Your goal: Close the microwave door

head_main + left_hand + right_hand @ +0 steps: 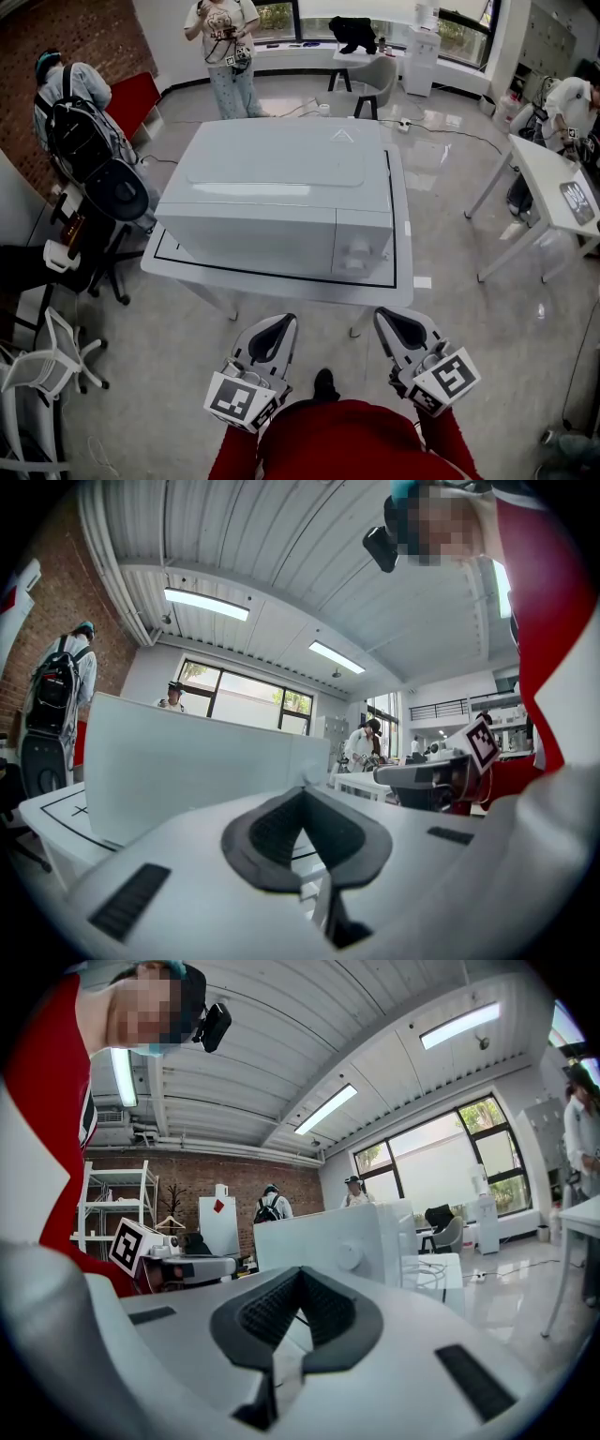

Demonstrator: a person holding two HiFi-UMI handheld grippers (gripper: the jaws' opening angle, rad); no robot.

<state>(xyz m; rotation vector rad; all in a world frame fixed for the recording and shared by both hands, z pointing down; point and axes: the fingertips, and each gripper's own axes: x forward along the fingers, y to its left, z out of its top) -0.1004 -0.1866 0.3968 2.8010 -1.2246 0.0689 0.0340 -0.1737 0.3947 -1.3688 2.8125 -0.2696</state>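
Note:
A white microwave (281, 183) stands on a white table (401, 281). Its door (248, 239) lies flush with the front, and a knob panel (361, 248) sits at the front's right end. My left gripper (286, 322) and right gripper (382, 315) hang side by side below the table's near edge, a short way back from it, both shut and holding nothing. The left gripper view has its tips (305, 790) meeting before the microwave (187, 761). In the right gripper view the tips (300, 1272) meet before the microwave's knob side (347, 1237).
Black office chairs (98, 192) and a white chair (42, 361) stand at the left. A white desk (548, 187) is at the right. One person (225, 47) stands beyond the table and another (66, 89) at the far left. Cables cross the floor behind.

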